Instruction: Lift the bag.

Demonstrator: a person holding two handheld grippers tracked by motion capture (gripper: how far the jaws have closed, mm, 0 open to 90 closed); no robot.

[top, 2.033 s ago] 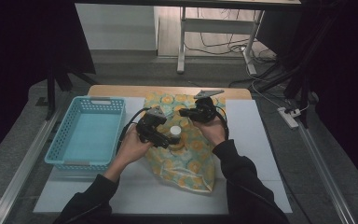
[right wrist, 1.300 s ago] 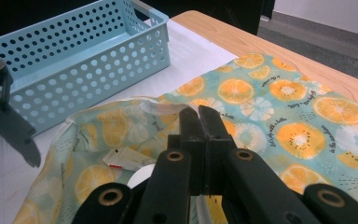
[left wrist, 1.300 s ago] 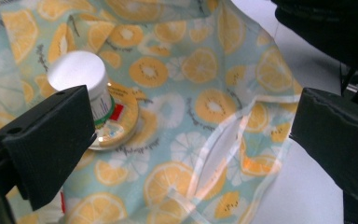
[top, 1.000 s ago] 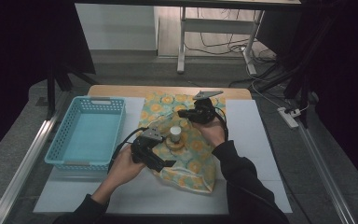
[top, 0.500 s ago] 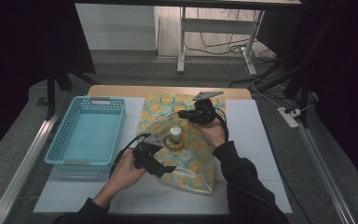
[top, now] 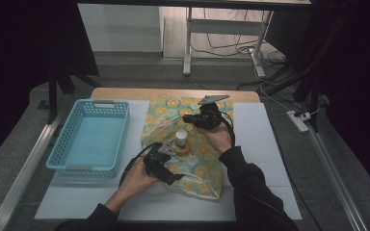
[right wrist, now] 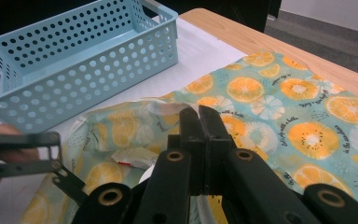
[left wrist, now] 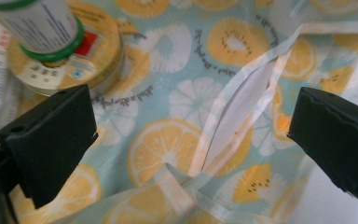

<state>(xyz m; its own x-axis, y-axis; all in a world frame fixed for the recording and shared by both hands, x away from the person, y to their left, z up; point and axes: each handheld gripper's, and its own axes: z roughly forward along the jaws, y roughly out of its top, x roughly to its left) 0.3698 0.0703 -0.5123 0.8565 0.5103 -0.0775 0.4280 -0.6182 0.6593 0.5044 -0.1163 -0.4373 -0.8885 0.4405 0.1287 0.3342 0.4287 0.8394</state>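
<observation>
White tabletop (top: 265,144), left tool (left wrist: 191,135) spread above fruit-print bag (left wrist: 168,154), right tool (right wrist: 199,116) pinching its edge.

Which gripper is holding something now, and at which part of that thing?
The right gripper is shut on the fruit-print bag, pinching its upper edge. The left gripper is open above the bag, holding nothing.

The room around the counter (top: 265,144) is dark, the middle is lit from above, and close things look blurry
</observation>
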